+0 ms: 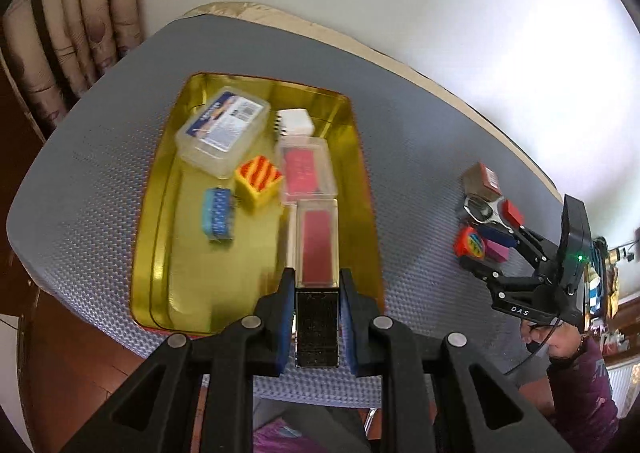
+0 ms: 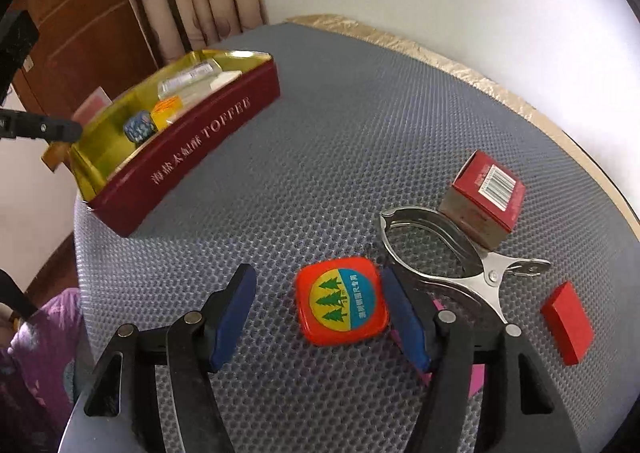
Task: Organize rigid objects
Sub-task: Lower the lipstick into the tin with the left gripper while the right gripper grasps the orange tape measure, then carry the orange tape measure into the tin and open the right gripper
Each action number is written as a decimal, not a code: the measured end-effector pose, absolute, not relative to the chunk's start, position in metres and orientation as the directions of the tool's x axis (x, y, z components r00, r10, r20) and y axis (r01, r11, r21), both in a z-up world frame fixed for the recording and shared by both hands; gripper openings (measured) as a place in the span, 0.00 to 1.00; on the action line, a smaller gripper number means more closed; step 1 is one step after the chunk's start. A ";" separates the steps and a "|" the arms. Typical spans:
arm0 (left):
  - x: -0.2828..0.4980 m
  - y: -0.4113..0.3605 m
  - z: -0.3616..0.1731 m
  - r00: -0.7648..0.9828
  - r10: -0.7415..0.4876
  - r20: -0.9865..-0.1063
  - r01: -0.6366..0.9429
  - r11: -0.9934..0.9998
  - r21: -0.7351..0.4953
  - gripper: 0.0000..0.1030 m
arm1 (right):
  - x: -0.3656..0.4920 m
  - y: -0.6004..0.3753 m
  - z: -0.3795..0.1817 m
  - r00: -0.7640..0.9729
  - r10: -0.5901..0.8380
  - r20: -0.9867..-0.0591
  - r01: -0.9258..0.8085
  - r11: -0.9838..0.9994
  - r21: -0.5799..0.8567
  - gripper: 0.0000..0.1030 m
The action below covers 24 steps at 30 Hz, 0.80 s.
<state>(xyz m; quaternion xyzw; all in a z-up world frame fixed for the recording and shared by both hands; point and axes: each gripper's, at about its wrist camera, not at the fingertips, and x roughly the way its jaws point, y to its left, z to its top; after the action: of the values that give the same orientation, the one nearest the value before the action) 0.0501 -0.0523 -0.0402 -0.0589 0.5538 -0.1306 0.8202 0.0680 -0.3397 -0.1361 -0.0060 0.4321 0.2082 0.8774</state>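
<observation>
My left gripper is shut on a clear narrow case with a red insert and a black end, held over the near rim of the gold-lined toffee tin. Inside the tin lie a clear box with a blue label, a white block, a yellow and red striped cube, a blue piece and a second clear case. My right gripper stands open astride an orange square tape measure on the mat. Its right pad is close to the measure's edge; the left pad stands well apart.
Right of the tape measure lie a steel spring clip, a red and brown carton and a red block. A pink piece shows under the right finger. The grey honeycomb mat covers the round table; curtains hang behind.
</observation>
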 end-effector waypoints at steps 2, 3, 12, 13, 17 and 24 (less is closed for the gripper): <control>0.054 -0.047 -0.041 0.358 -0.268 -0.895 0.142 0.962 -0.231 0.20 | 0.075 -0.338 -0.139 0.511 0.385 -0.769 -0.385 0.902 0.197 0.58; 0.057 -0.044 -0.042 0.361 -0.261 -0.895 0.141 0.964 -0.224 0.20 | 0.078 -0.336 -0.143 0.494 0.370 -0.787 -0.378 0.906 0.189 0.58; 0.078 -0.033 -0.060 0.342 -0.242 -0.908 0.137 0.969 -0.206 0.20 | 0.086 -0.331 -0.149 0.480 0.292 -0.828 -0.356 0.927 0.120 0.43; 0.078 -0.032 -0.061 0.347 -0.232 -0.909 0.134 0.971 -0.196 0.20 | 0.086 -0.331 -0.148 0.479 0.288 -0.829 -0.350 0.929 0.121 0.43; 0.076 -0.032 -0.060 0.382 -0.184 -0.906 0.149 0.979 -0.136 0.29 | 0.084 -0.329 -0.146 0.484 0.273 -0.832 -0.326 0.938 0.117 0.43; 0.056 -0.019 -0.042 0.483 -0.120 -0.867 0.061 0.993 -0.104 0.34 | 0.077 -0.334 -0.139 0.477 0.315 -0.820 -0.285 0.939 0.194 0.43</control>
<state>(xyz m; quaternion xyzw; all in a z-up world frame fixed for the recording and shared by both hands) 0.0563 -0.0191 -0.0418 -0.0296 0.5056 -0.0526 0.8607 0.0772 -0.3344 -0.1391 0.0153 0.4804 0.1746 0.8594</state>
